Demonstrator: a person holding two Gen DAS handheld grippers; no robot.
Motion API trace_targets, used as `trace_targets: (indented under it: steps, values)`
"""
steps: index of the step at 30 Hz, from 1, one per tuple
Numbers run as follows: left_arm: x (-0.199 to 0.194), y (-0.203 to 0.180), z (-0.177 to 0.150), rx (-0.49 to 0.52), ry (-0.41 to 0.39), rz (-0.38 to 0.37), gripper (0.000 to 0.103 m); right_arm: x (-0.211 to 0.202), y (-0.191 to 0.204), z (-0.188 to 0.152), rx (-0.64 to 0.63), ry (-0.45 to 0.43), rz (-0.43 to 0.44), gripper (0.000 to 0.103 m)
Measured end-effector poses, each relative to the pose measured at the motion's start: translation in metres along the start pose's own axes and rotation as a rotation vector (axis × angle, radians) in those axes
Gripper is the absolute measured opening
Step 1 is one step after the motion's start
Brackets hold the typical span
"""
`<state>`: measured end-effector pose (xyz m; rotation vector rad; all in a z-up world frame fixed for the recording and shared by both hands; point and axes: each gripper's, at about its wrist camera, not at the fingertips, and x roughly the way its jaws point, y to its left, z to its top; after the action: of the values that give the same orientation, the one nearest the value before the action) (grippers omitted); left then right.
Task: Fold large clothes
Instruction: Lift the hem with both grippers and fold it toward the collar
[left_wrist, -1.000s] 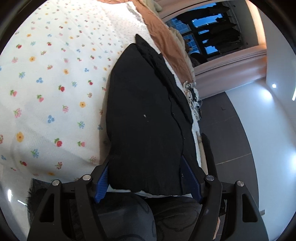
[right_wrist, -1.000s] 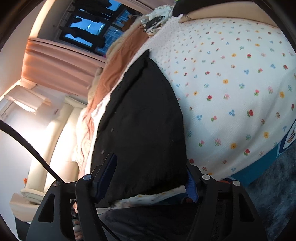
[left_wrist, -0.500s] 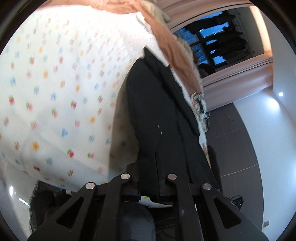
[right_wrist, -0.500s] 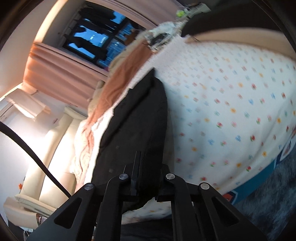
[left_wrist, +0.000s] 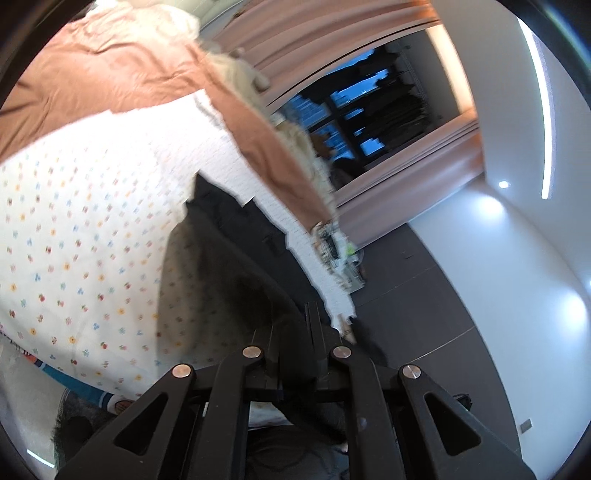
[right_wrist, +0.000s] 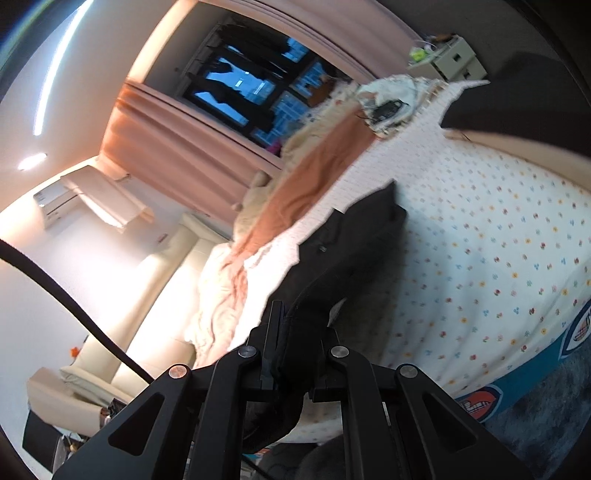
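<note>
Mid-fold: near hem of the large black buttoned cloth garment (left_wrist: 236, 258) pinched and lifted off the white flower-printed bedsheet (left_wrist: 81, 229). Lower centre of the left wrist view: left gripper (left_wrist: 312, 332) with jaws drawn together on a ridge of the dark fabric, the cloth rising from the bed straight into the fingers. Lower centre of the right wrist view: right gripper (right_wrist: 295, 332) likewise clamped on a bunched edge of the same garment (right_wrist: 354, 236), a fold of it hanging down between the black linkage arms. Far end of the garment lying flat mid-frame, toward the rust-orange blanket (left_wrist: 110, 70) that crosses the upper left of the left view. Both frames blurred, so finer creases hard to read.

Step in hand, by judgement: carrying the gripped near edge up and over toward the far edge to halve the garment.

Next move, likely: both ends travelling forward together at equal height, laid down with the edges aligned near the blanket side, then released. Uneven travel likely to skew the fold or drag the lower layer along the sheet.
</note>
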<state>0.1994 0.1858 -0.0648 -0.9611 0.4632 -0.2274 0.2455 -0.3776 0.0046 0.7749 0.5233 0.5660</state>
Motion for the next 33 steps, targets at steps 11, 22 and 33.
trace_targets:
  steps: [11,22,33]
  values:
    - [-0.072,-0.059,0.000,0.073,-0.084,-0.090,0.010,-0.061,0.037,-0.024,-0.056,-0.062,0.084,0.006]
    - [-0.061,-0.074,0.041,0.083,-0.111,-0.071,0.010,-0.027,0.049,-0.011,-0.073,-0.133,0.045,0.006]
    - [0.025,-0.063,0.110,0.094,-0.086,0.006,0.010,0.054,0.048,0.044,-0.031,-0.167,-0.055,0.006]
